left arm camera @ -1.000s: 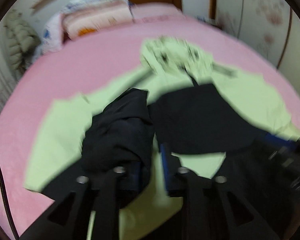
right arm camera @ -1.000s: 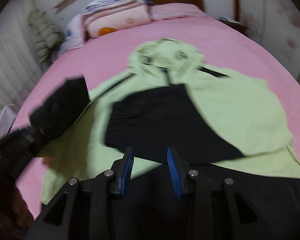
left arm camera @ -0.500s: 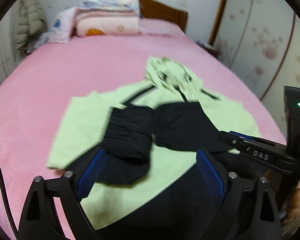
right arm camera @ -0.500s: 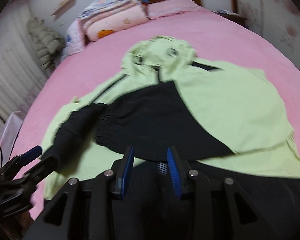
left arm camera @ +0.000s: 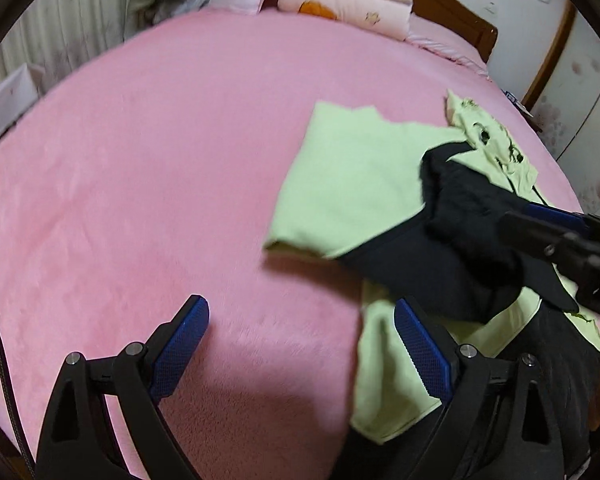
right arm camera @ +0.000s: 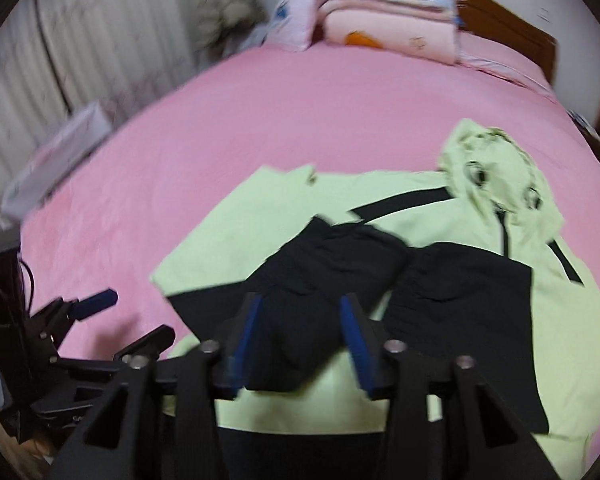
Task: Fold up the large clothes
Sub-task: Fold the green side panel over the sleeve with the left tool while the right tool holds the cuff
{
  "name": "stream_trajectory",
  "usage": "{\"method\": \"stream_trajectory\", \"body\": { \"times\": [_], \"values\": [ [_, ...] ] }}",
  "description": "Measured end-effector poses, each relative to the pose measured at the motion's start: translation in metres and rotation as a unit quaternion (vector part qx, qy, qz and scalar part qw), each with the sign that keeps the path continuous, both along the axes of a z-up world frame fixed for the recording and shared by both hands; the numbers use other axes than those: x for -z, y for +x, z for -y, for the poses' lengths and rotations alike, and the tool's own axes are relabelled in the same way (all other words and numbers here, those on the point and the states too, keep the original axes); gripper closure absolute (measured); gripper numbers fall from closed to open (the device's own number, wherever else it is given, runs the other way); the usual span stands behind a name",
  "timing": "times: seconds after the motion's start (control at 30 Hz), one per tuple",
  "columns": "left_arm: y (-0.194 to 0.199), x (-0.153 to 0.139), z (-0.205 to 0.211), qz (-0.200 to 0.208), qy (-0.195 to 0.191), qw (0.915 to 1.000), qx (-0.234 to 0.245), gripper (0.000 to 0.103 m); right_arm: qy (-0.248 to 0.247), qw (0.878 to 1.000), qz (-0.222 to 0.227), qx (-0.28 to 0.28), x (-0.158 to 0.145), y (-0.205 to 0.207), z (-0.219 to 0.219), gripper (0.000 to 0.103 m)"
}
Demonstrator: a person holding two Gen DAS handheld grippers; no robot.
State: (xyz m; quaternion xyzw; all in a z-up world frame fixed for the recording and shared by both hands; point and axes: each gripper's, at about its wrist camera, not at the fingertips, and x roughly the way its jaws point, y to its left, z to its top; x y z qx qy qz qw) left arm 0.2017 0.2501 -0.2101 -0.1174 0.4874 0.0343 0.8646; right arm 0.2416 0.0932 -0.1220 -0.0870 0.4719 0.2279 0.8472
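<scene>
Showing both black sleeves [right arm camera: 340, 264] folded over jacket [right arm camera: 480, 236], right gripper [right arm camera: 300, 336] opening, left gripper [left arm camera: 300, 348] wide open

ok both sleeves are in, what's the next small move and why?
Probably bring the left gripper to the jacket side edge for a body fold: it is open and empty over the bedspread, both sleeves lie across the chest, and the right gripper is opening.
</scene>
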Motion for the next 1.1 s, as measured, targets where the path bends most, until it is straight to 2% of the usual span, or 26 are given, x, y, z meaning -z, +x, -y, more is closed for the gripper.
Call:
{"method": "stream_trajectory", "body": {
  "times": [0.1, 0.2, 0.3, 0.37, 0.4, 0.43, 0.6, 0.63, 0.7, 0.77, 0.83, 0.93, 1.0, 1.03, 1.1],
  "values": [
    [-0.003, 0.011, -0.002, -0.007, -0.008, 0.9999, 0.002, 0.01, -0.047, 0.999, -0.005, -0.027, 0.021, 0.003, -0.022, 0.049],
    [-0.002, 0.015, -0.003, -0.009, -0.02, 0.9997, 0.004, 0.01, -0.097, 0.995, -0.002, -0.028, 0.04, 0.009, -0.033, 0.049],
    [0.006, 0.018, 0.002, -0.01, -0.03, 0.9994, 0.01, 0.01, -0.114, 0.993, -0.004, -0.03, 0.051, 0.016, -0.037, 0.05],
    [0.011, 0.016, 0.007, -0.008, -0.032, 0.9994, 0.015, 0.01, -0.102, 0.994, -0.01, -0.032, 0.051, 0.02, -0.035, 0.073],
    [0.013, 0.013, 0.011, -0.003, -0.034, 0.9992, 0.02, 0.01, -0.1, 0.995, -0.012, -0.026, 0.048, 0.022, -0.031, 0.089],
    [0.015, 0.01, 0.014, 0.001, -0.034, 0.9991, 0.024, 0.01, -0.095, 0.995, -0.005, -0.018, 0.04, 0.023, -0.026, 0.093],
    [0.033, -0.001, 0.039, 0.026, -0.03, 0.9984, 0.039, 0.01, -0.04, 0.994, 0.087, 0.044, -0.031, 0.029, 0.027, 0.095],
    [0.037, -0.002, 0.045, 0.027, -0.027, 0.9984, 0.042, 0.01, -0.018, 0.991, 0.11, 0.068, -0.051, 0.03, 0.052, 0.095],
    [0.044, -0.003, 0.056, 0.027, -0.015, 0.9984, 0.047, 0.01, -0.003, 0.982, 0.154, 0.111, -0.074, 0.028, 0.091, 0.095],
    [0.047, -0.002, 0.067, 0.027, -0.006, 0.998, 0.056, 0.01, 0.006, 0.972, 0.179, 0.152, -0.085, 0.026, 0.131, 0.095],
    [0.05, 0.0, 0.082, 0.024, 0.007, 0.9973, 0.068, 0.01, 0.004, 0.961, 0.189, 0.2, -0.083, 0.023, 0.173, 0.094],
    [0.051, 0.007, 0.098, 0.013, 0.023, 0.996, 0.086, 0.01, 0.001, 0.948, 0.163, 0.274, -0.056, 0.014, 0.236, 0.091],
    [0.05, 0.012, 0.107, 0.0, 0.036, 0.9946, 0.098, 0.01, -0.002, 0.945, 0.114, 0.308, -0.022, 0.007, 0.271, 0.088],
    [0.049, 0.013, 0.11, -0.006, 0.041, 0.9937, 0.104, 0.01, 0.0, 0.945, 0.076, 0.319, -0.003, 0.004, 0.286, 0.079],
    [0.045, 0.01, 0.112, -0.012, 0.045, 0.9916, 0.121, 0.01, 0.007, 0.94, 0.004, 0.34, 0.032, -0.005, 0.31, 0.078]
  ]
}}
